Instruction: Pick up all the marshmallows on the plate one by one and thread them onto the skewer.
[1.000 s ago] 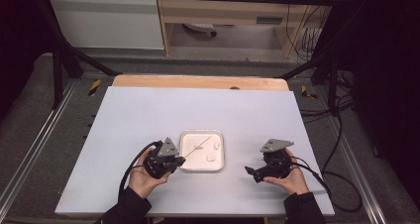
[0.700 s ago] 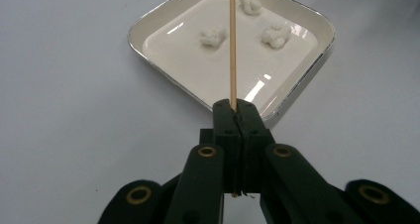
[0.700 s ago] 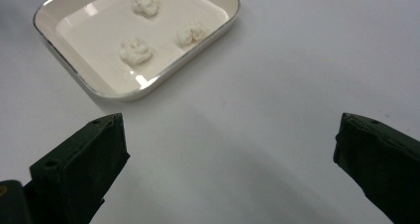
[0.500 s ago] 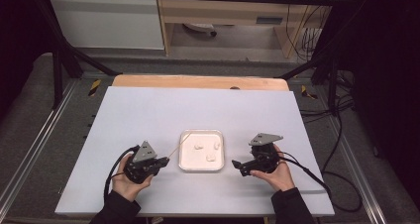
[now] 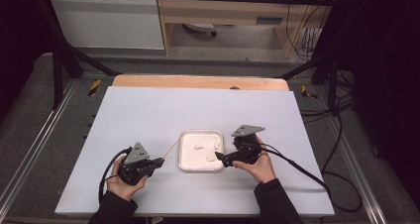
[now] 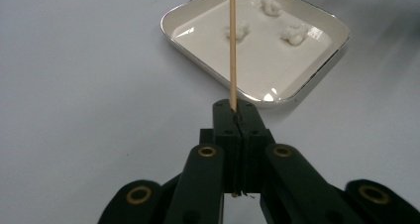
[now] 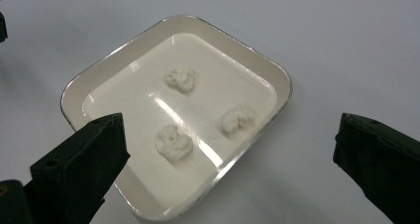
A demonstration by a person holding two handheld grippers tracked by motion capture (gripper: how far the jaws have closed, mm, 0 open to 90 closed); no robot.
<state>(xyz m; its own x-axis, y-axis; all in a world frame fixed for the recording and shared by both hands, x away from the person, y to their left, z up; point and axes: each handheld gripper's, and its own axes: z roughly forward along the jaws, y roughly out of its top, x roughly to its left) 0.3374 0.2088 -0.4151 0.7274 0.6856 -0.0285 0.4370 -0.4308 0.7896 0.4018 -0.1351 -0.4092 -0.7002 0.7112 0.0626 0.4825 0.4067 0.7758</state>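
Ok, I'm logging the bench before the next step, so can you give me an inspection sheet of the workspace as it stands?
Surface: pale table top, bare apart from the job's things.
Job's things: square white tray with three white lumps; thin wooden skewer aimed at the tray.
Clutter: nothing seen.
Grippers: left gripper shut on the skewer; right gripper open, holding nothing, its fingers wide apart over the tray's near edge.
Cables: one black cable trails from the right gripper off the table's right side; another loops by the left hand.
Surroundings: wooden board behind the table, black frame, grey floor, loose wires at right.
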